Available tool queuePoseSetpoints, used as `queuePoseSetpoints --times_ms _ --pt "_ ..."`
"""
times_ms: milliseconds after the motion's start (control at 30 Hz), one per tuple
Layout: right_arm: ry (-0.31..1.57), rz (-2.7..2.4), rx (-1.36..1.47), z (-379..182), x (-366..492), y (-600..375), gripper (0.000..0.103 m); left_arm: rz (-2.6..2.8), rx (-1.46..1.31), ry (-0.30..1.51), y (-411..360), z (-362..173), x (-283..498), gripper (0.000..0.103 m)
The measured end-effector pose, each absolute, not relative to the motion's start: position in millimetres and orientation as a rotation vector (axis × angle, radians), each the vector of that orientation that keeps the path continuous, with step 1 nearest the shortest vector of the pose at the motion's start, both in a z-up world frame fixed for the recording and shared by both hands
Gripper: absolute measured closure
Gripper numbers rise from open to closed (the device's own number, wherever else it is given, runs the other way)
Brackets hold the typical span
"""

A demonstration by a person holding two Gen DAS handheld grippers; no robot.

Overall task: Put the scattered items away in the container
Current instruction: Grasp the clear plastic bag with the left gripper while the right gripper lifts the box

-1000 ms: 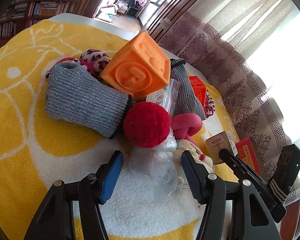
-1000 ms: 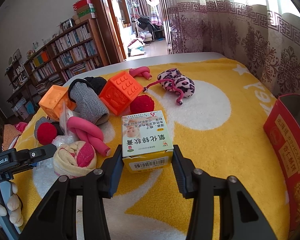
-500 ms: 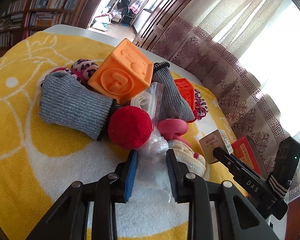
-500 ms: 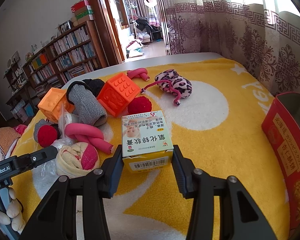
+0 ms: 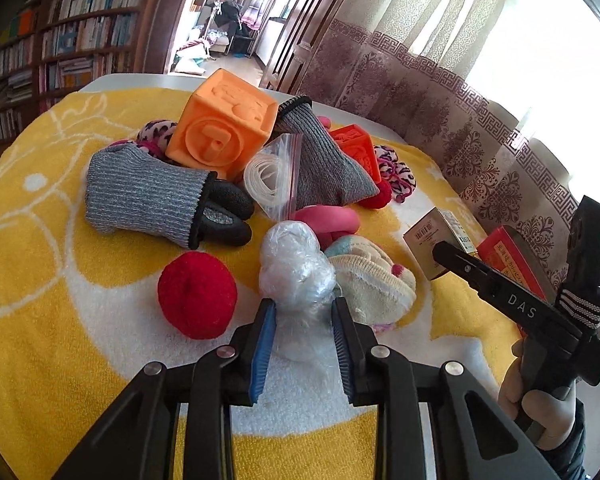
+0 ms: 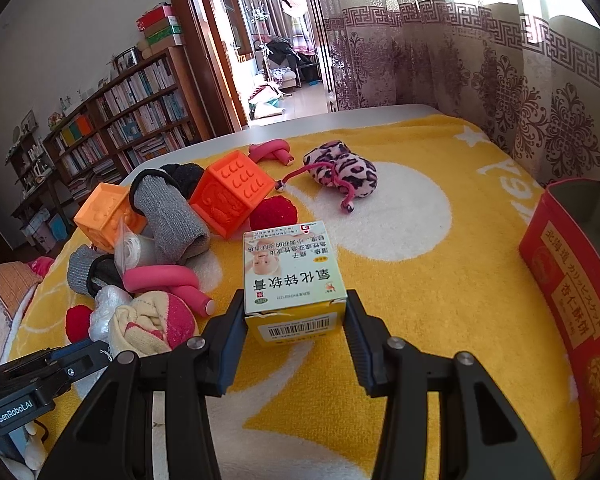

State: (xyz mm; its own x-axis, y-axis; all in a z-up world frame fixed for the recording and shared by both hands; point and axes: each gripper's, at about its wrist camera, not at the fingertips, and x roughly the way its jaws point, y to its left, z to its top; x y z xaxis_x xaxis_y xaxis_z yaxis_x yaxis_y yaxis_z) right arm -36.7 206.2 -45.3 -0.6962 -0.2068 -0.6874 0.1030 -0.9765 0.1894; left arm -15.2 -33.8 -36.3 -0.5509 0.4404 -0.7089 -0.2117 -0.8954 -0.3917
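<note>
Two grippers are loaded: the left gripper [image 5: 302, 334] pinches a crumpled clear plastic bag [image 5: 296, 276] just above the yellow towel [image 5: 40, 280], its jaws closed onto it, while the right gripper [image 6: 296, 332] clamps a small medicine box [image 6: 292, 276]. Off to the right stands the red container [image 6: 568, 280], nearer the right hand, so the box likely goes first.

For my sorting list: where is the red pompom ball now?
In the left wrist view, the red pompom ball lies on the yellow towel, left of the crumpled plastic bag.
</note>
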Motion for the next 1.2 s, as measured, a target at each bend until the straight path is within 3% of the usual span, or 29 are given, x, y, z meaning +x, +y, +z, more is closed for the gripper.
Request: queuePoseSetpoints --times_ms 33,100,233,333,367,400,733,1200 --pt "-0.202 -2.739 1.136 -45.7 -36.9 206.1 0.053 2.465 -1.236 -0.370 -34.1 -37.2 -17.1 0.058" --pt "-0.200 -2.735 1.139 -46.2 -37.0 205.3 0.053 2.513 -1.245 -0.359 -35.2 -39.1 -20.0 0.030" --pt "-0.201 -2.736 1.138 -46.3 -37.5 205.5 0.052 2.536 -1.267 -0.373 -37.9 -42.1 -27.8 0.026" --pt "-0.194 -2.739 1.132 -45.7 -37.0 205.3 0.052 2.516 -1.262 -0.359 -33.7 -42.7 -31.8 0.032" --pt "-0.194 -2.741 1.129 -45.4 -36.8 205.3 0.052 2.493 -1.259 -0.356 -31.0 -42.8 -32.3 0.054" --pt "-0.195 -2.742 1.126 -45.2 -36.6 205.7 0.052 2.463 -1.255 -0.351 -28.3 -43.1 -31.7 0.067" --pt "-0.201 -2.756 1.061 -40.1 -30.8 206.2 0.053 2.562 -1.055 -0.257 -26.2 -12.6 2.6 0.067" --pt "-0.226 -2.845 0.980 -11.5 -0.4 230.8 0.053 2.480 -1.022 -0.253 -3.2 5.8 11.9 0.067"
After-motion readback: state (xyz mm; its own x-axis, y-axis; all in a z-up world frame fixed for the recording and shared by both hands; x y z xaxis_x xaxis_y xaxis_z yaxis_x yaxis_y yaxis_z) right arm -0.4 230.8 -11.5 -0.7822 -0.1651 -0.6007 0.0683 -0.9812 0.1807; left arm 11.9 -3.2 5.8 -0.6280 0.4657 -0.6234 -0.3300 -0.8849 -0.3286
